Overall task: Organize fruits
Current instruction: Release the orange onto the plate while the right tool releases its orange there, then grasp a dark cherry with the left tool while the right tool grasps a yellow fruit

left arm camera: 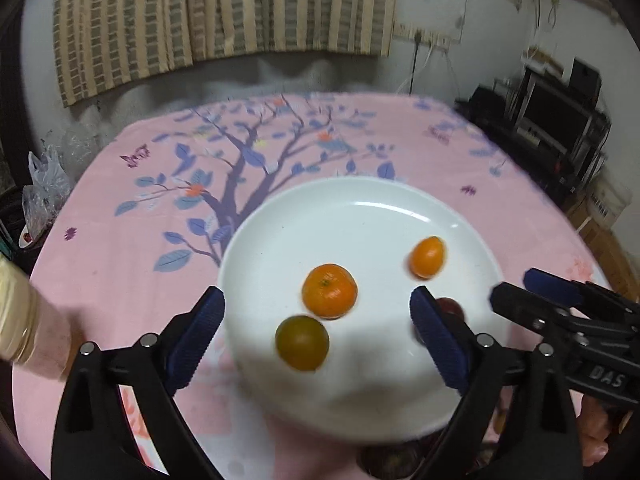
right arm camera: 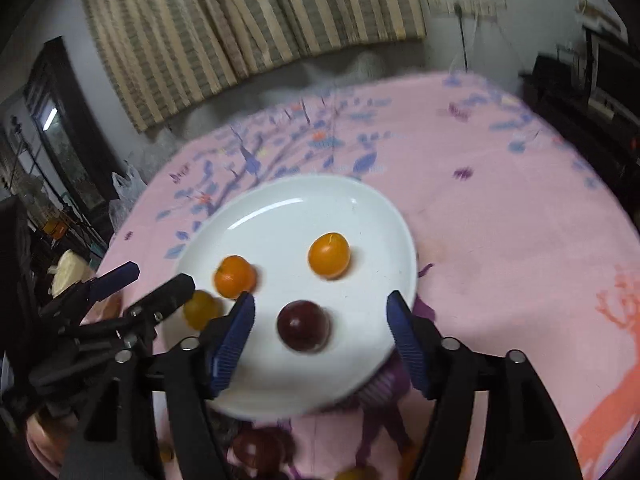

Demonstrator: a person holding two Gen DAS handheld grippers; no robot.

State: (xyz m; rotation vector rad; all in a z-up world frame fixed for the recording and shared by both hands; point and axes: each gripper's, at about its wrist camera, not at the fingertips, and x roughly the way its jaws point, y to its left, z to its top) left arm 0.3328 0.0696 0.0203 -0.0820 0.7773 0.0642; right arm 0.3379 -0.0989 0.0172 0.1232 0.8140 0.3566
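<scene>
4 fruits are sitting on the white plate (left arm camera: 360,208): a mandarin (left arm camera: 329,290), a greenish-yellow fruit (left arm camera: 302,343), an orange kumquat-like fruit (left arm camera: 427,258) and a dark plum (right arm camera: 304,325), all lying ahead of the pads, none gripped. The plate is resting on a pink tree-print tablecloth (left arm camera: 120,216); striped curtains (left arm camera: 224,12) are hanging behind. Left gripper (left arm camera: 317,334) and right gripper (right arm camera: 322,338) are both standing apart, holding nothing.

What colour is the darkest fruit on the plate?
Dark reddish purple fruit on the white plate, clearest in the right wrist view.
</scene>
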